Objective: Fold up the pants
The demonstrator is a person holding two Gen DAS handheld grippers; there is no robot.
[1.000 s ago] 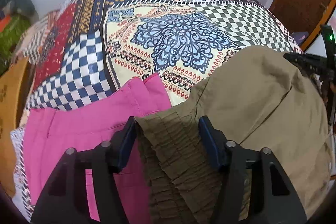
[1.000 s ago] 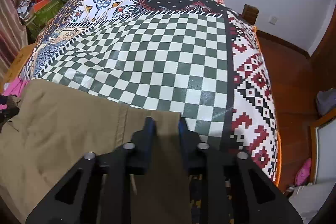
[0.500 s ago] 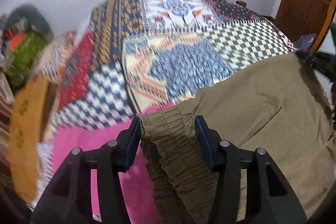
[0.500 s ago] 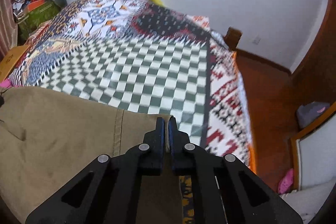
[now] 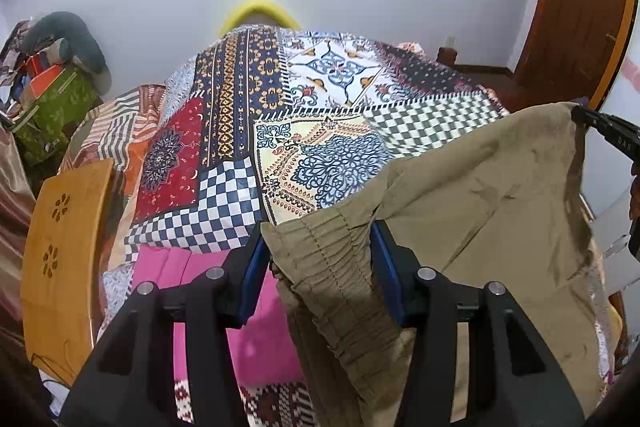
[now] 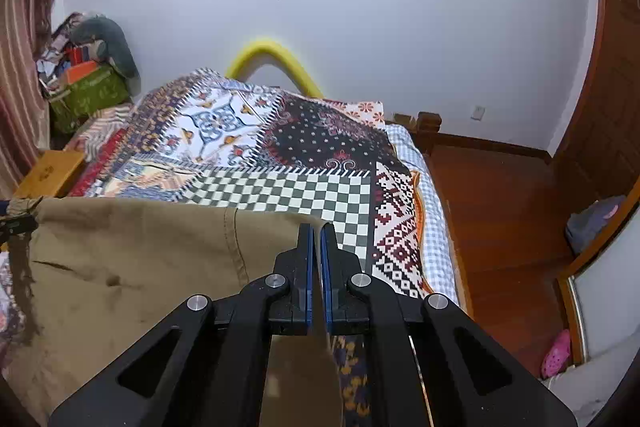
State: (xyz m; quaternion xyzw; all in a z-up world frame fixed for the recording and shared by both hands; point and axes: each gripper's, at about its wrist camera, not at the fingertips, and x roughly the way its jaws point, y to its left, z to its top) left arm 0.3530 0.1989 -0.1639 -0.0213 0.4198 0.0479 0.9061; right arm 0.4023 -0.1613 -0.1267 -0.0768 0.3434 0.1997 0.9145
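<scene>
gripping khaki pants (image 5: pixel 480 211), apparently both claws

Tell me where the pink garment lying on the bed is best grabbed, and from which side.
Probably the pink garment's far edge, where it lies flat and bare on the patchwork bedspread. Come from above at its left, since the khaki pants, gathered in the left tongs, hang over its right side.

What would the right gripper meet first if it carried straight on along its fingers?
Probably the patchwork bedspread, around its green-checked patch just past the khaki pants that the right gripper is clamping; depth is uncertain.
</scene>
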